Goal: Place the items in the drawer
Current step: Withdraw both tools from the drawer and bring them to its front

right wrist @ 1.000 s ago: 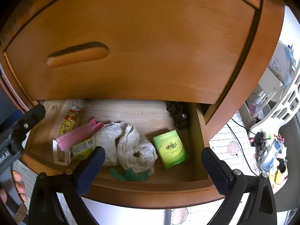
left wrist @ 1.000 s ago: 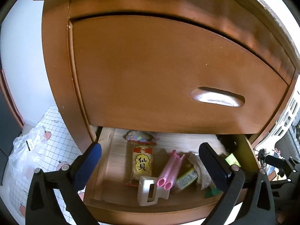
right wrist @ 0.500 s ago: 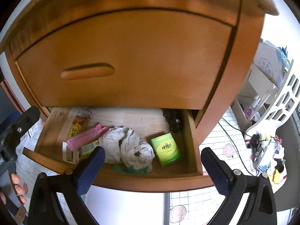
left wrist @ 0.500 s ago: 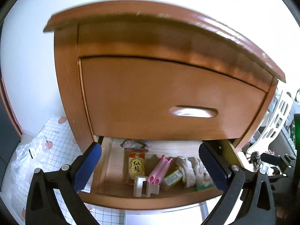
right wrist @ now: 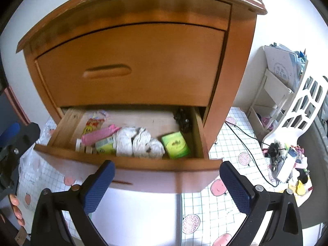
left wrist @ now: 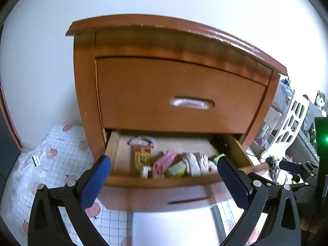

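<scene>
A brown wooden nightstand has its lower drawer pulled out. Inside lie a yellow snack packet, a pink clip, a crumpled white cloth, a green box, a small dark object at the back right and a white plastic piece. My left gripper is open and empty, in front of the drawer's front edge. My right gripper is open and empty too, held back from the drawer front.
The upper drawer is shut. A clear plastic bag lies on the checked floor mat at the left. A white lattice chair, a white shelf and a black cable with small clutter stand at the right.
Both grippers have drawn back and up from the drawer, so the whole nightstand now shows. The items in the drawer have stayed where they were.
</scene>
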`<state>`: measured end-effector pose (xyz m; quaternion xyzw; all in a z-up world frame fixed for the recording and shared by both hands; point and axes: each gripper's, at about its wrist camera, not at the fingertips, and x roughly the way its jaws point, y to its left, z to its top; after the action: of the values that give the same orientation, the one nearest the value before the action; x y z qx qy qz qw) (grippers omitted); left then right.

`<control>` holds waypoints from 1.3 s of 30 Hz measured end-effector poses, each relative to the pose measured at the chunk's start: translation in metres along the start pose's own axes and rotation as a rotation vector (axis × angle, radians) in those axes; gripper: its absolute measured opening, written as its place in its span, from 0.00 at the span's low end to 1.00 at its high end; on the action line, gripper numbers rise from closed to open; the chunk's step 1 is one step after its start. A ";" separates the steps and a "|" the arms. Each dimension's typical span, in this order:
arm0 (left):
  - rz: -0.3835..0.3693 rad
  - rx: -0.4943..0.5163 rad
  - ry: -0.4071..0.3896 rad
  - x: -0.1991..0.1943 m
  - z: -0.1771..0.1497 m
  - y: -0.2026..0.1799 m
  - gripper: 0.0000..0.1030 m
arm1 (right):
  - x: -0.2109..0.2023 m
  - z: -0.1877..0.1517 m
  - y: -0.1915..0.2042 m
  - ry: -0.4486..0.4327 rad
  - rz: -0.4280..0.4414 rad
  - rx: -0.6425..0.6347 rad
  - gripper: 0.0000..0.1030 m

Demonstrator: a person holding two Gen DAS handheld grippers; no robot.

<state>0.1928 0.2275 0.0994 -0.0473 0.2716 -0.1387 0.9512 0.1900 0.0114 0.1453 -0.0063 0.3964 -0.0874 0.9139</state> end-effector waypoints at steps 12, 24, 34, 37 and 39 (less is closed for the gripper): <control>0.030 -0.117 0.080 0.008 -0.049 0.038 1.00 | -0.005 -0.044 0.016 -0.034 0.006 -0.019 1.00; 0.036 -0.103 0.126 0.035 -0.069 0.039 1.00 | 0.042 -0.076 0.018 0.045 0.016 0.016 1.00; 0.039 -0.099 0.143 0.055 -0.068 0.039 1.00 | 0.060 -0.062 0.021 0.041 0.012 -0.012 1.00; 0.040 -0.107 0.139 0.060 -0.065 0.041 1.00 | 0.063 -0.056 0.023 0.036 0.013 -0.023 1.00; 0.037 -0.114 0.140 0.063 -0.063 0.042 1.00 | 0.065 -0.052 0.025 0.034 0.016 -0.029 1.00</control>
<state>0.2211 0.2487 0.0071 -0.0865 0.3458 -0.1083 0.9280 0.2000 0.0287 0.0605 -0.0148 0.4131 -0.0743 0.9075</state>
